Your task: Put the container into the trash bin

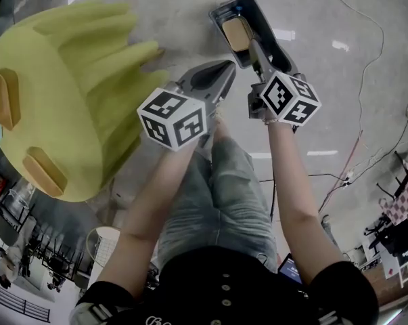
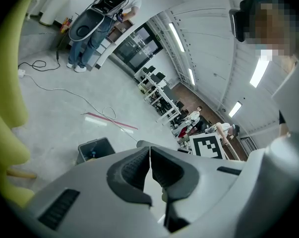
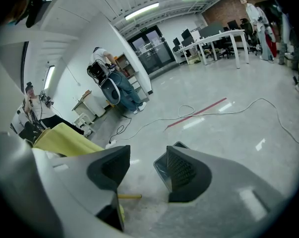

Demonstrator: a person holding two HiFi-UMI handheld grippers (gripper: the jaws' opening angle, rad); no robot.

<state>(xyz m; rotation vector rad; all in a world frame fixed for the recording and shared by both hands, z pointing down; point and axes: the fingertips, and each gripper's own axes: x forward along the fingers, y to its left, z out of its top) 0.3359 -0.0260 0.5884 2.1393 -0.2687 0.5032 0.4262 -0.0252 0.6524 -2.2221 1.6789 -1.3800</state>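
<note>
A dark grey trash bin stands on the concrete floor ahead of me, with a tan container lying inside it. My right gripper hovers over the bin's near edge, open, with nothing between its jaws. In the right gripper view, the bin's rim shows just behind the right gripper. My left gripper is held just left of the bin, shut and empty. The bin also shows in the left gripper view, beyond the left gripper, whose pads are pressed together.
A big yellow chair with wooden legs fills the left. Cables and a red line run over the floor at right. My jeans-clad legs are below the grippers. A person bends over far back, near desks.
</note>
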